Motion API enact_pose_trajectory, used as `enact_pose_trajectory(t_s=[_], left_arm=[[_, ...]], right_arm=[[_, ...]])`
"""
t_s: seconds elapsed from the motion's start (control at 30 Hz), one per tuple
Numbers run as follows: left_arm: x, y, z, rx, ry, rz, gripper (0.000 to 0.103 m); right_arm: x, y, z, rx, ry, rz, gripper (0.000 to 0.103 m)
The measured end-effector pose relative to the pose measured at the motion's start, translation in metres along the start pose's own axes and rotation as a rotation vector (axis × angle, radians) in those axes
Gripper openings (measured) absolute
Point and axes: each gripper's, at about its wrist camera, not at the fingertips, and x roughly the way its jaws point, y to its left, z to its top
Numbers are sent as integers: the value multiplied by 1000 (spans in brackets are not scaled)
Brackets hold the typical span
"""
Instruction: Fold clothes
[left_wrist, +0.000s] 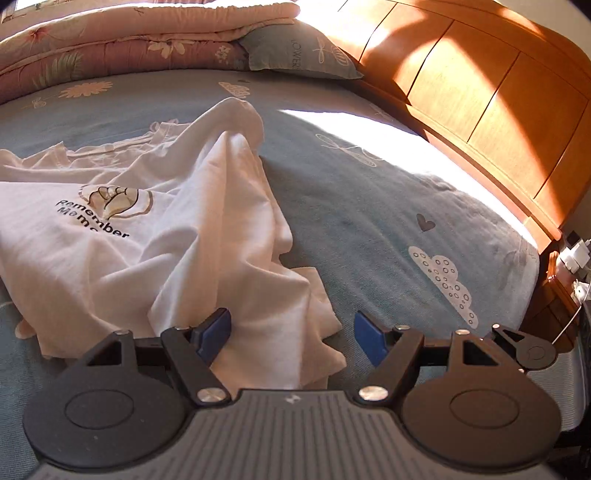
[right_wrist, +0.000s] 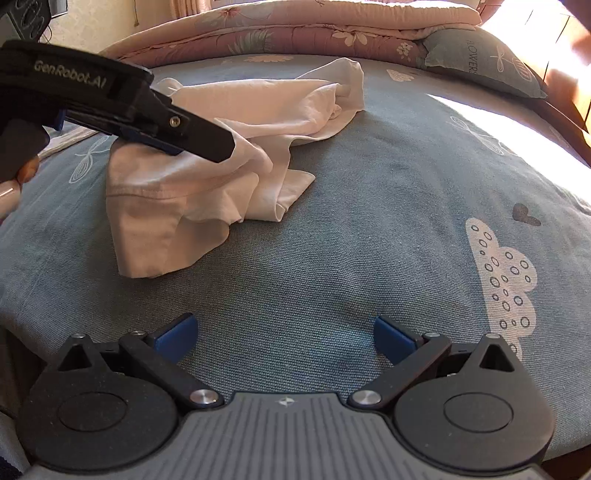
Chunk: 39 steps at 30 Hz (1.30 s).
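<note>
A crumpled white T-shirt (left_wrist: 155, 236) with a shell print and the word "Remember" lies on the blue bedsheet (left_wrist: 369, 206). My left gripper (left_wrist: 291, 338) hangs over the shirt's near right edge. Its jaws are open, with loose cloth under and between the blue pads (left_wrist: 214, 334) but nothing pinched. In the right wrist view the same shirt (right_wrist: 229, 147) lies bunched at the upper left, and the left gripper (right_wrist: 218, 147) reaches over it from the left, held by a hand (right_wrist: 14, 181). My right gripper (right_wrist: 284, 338) is open above bare sheet (right_wrist: 332, 240), apart from the shirt.
A folded floral quilt (left_wrist: 147, 40) and a blue pillow (left_wrist: 299, 51) lie at the far side of the bed. A wooden headboard (left_wrist: 480, 92) runs along the right, with a nightstand and plugs (left_wrist: 569, 258) beyond it. Strong sunlight falls on the sheet by the headboard.
</note>
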Motion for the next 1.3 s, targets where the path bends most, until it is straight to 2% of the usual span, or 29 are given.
enact_pose_trajectory(t_s=[0.1,0.2,0.3,0.37,0.47,0.57,0.7,0.8,0.9,0.97,1.07,1.3], left_arm=[[-3,20,-5,-45,1,67,74],[-4,34,-10,-96,9,70,74],[-3,40,-16,-122,6,64,74],[-4,44,-19,-153,-3,51,75],[-5,48,-21,-176,-7,31,75],[-5,51,-21,-185,-6,17,75],[-2,54,-21,-202,-6,8,75],[-2,54,-22,-206,-9,8,75],[-3,55,-23,-219,-14,4,75],[-2,55,-24,-224,-16,3,75],[-2,53,-24,-227,-15,12,75],[-4,53,-28,-250,-8,19,75]], right_arm=[[-4,-10,3,53,-20,46,103],[-6,-17,13,94,-58,120,100],[3,-30,30,147,-67,216,85],[13,-38,42,181,-62,271,72],[37,-53,58,257,-29,325,61],[60,-63,69,358,-16,392,60],[85,-70,80,472,-40,468,60],[97,-78,81,555,-67,517,57],[94,-81,71,597,-55,520,44],[91,-82,56,627,-59,528,27],[93,-84,46,663,-69,524,9],[96,-77,51,669,-30,540,9]])
